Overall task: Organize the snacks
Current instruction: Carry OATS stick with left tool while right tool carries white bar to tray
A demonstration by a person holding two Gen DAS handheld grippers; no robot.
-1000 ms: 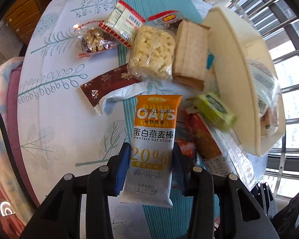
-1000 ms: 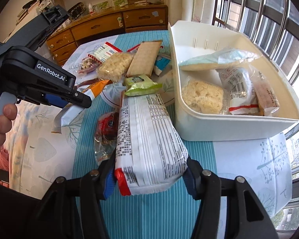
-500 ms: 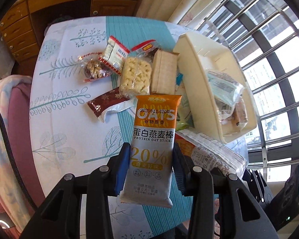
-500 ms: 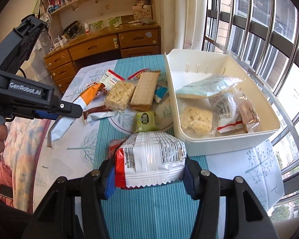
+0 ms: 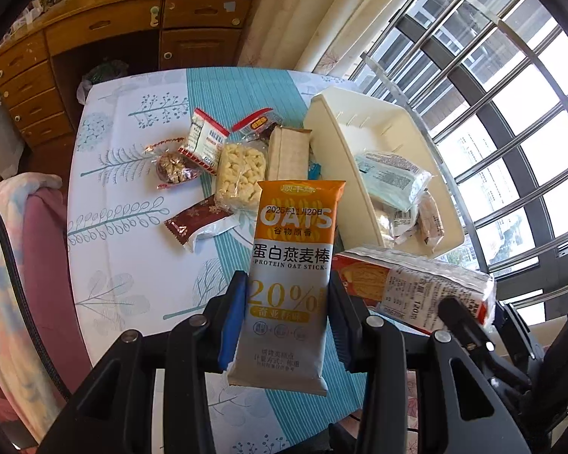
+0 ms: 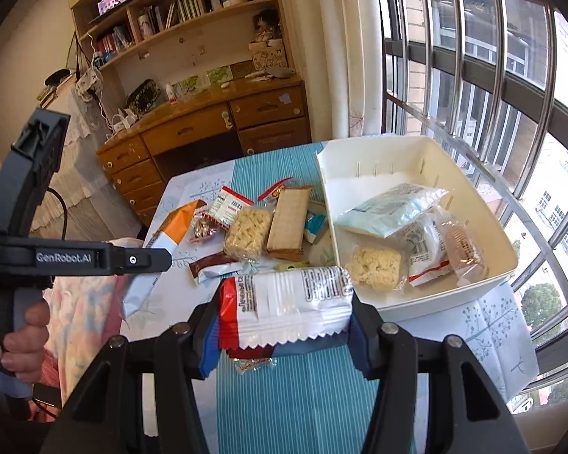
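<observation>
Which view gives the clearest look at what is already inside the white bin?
The right wrist view. It looks down into the white bin, so the pale blue packet, the puffed rice cake and two more wrapped snacks show separately. In the left wrist view the bin is seen from the side and its near wall hides part of the contents.

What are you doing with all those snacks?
A person is sorting snacks with a gripper in each hand. The left gripper holds an orange oat stick packet; the right gripper holds a white and red packet. Both are up in the air above the table. The white bin already has some snacks inside, and more packets lie beside it.
</observation>
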